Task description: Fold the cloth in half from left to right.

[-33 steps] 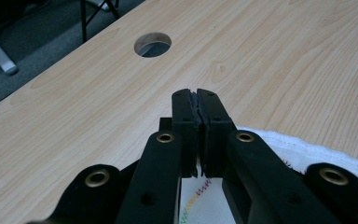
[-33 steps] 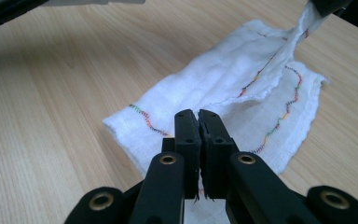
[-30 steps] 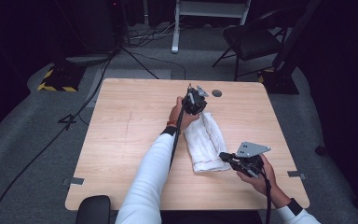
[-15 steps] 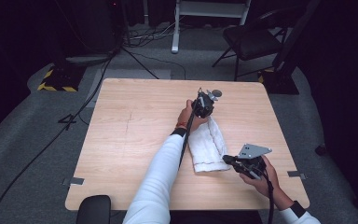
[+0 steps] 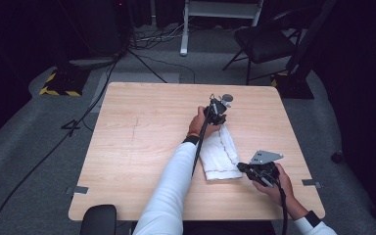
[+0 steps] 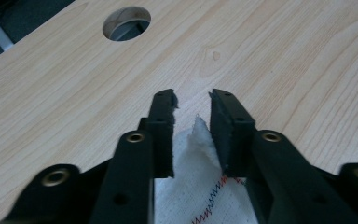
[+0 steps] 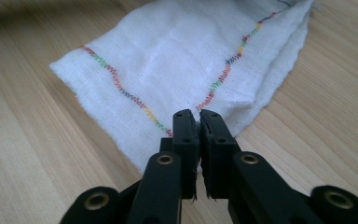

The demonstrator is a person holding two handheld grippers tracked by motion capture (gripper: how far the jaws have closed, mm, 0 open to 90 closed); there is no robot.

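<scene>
white cloth lying folded on table, right of centre | my right gripper pinching its near corner, jaws closed on it | my left gripper hovering over far corner, jaws parted, gripping nothing

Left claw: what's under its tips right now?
Between the left claw jaws a corner of the white cloth pokes up, over bare wooden table. The jaws hide how far the cloth runs beneath them.

white sleeves | black hand-held gripper jaws, brass-ringed screw holes | grey plate
</scene>
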